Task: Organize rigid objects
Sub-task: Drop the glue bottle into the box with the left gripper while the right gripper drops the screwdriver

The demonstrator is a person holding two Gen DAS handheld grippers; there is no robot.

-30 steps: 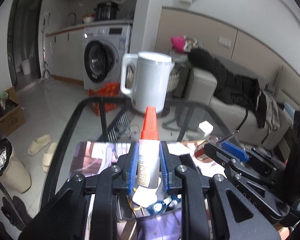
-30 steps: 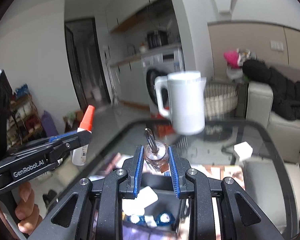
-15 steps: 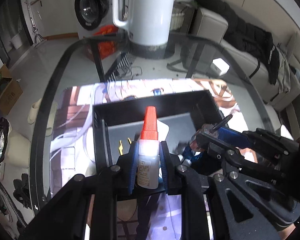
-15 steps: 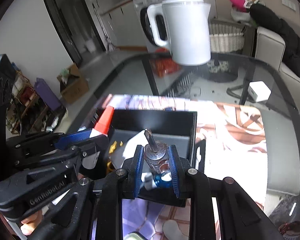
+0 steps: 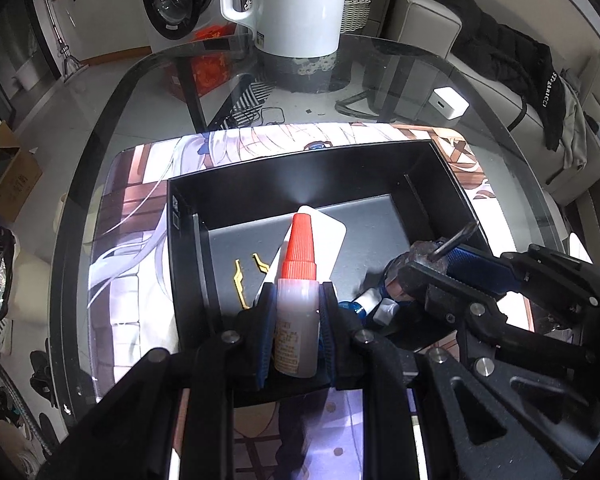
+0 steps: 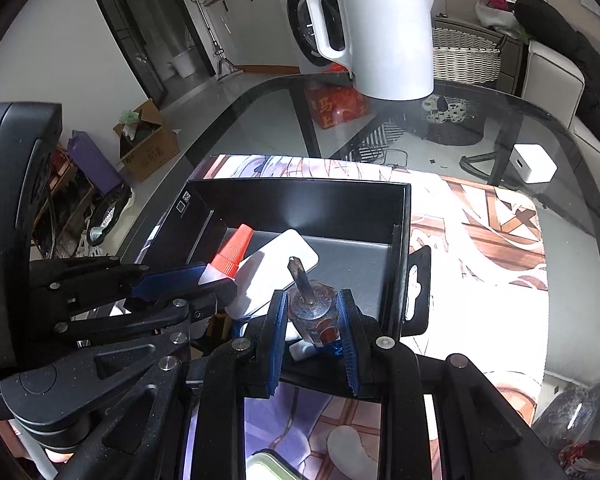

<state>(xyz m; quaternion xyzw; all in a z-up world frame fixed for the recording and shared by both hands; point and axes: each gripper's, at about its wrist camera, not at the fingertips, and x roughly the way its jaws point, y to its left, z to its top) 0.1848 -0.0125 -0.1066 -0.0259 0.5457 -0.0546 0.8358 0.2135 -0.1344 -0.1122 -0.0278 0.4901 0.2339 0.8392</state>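
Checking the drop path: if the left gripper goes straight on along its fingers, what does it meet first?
Most likely the white card lying in the black box, straight beyond the glue bottle that the left gripper holds; depth is unclear.

Black tool [image 5: 296, 322], seemingly blue-padded fingers [image 5: 265, 340]

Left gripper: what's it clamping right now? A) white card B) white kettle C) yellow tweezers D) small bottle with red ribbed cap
D: the left gripper is shut on the small bottle, its red cap pointing forward over the black box.
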